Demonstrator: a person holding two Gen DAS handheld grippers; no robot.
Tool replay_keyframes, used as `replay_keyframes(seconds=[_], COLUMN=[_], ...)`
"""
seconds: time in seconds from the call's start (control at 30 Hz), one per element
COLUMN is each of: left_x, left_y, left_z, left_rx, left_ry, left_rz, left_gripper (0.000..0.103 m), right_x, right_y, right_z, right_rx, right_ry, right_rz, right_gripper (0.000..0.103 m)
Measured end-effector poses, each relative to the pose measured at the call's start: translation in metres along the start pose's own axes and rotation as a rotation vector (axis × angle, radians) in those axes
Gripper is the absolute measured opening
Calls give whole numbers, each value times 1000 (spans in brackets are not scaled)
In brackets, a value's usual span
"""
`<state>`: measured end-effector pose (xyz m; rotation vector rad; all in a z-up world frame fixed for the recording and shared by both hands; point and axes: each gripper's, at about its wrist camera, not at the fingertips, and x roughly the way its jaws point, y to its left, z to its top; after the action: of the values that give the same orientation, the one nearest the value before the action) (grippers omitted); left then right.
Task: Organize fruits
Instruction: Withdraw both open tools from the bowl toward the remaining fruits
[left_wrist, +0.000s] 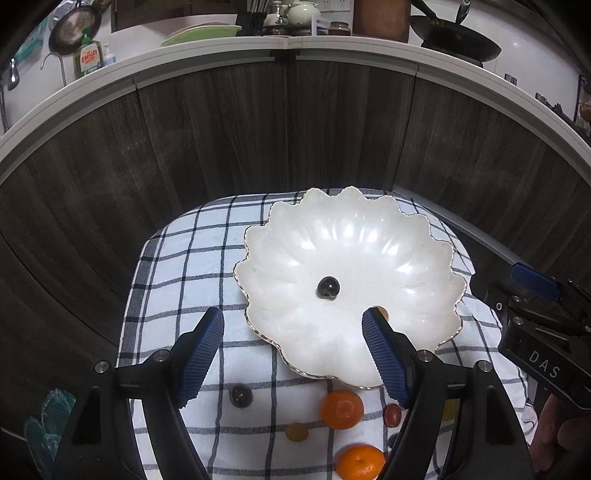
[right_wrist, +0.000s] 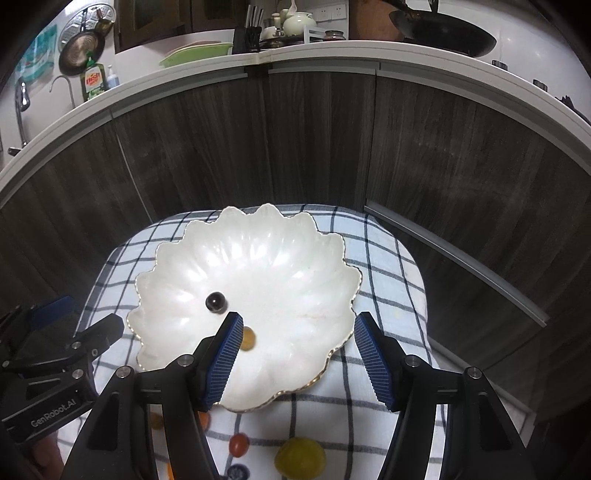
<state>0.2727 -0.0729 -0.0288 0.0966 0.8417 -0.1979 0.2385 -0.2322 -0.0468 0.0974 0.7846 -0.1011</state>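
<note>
We've got two small fruits in the bowl (left_wrist: 424, 236) so far, a dark one (left_wrist: 328, 287) and a yellow one (right_wrist: 248, 338), oranges (left_wrist: 341, 409) and the rest wait on the cloth (left_wrist: 177, 266), left gripper (left_wrist: 293, 354) and right gripper (right_wrist: 297, 360) both open and empty.

Both the left gripper (left_wrist: 293, 356) and the right gripper (right_wrist: 295, 360) have black arms, silver screws and 2 ribbed blue pads (left_wrist: 201, 360); white lettering marks their bodies.
</note>
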Motion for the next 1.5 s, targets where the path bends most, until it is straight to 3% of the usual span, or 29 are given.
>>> replay_keyframes(seconds=[0.67, 1.5], left_x=[-17, -12], left_y=[-15, -32], left_z=[-34, -100], left_rx=[-16, -48], left_ry=[36, 108], left_rz=[-19, -17], left_gripper=[77, 77], right_x=[-25, -16], right_y=[-12, -13], right_z=[-30, -94], right_rx=[-20, -96], right_ry=[0, 51], right_rz=[-2, 41], right_gripper=[64, 64])
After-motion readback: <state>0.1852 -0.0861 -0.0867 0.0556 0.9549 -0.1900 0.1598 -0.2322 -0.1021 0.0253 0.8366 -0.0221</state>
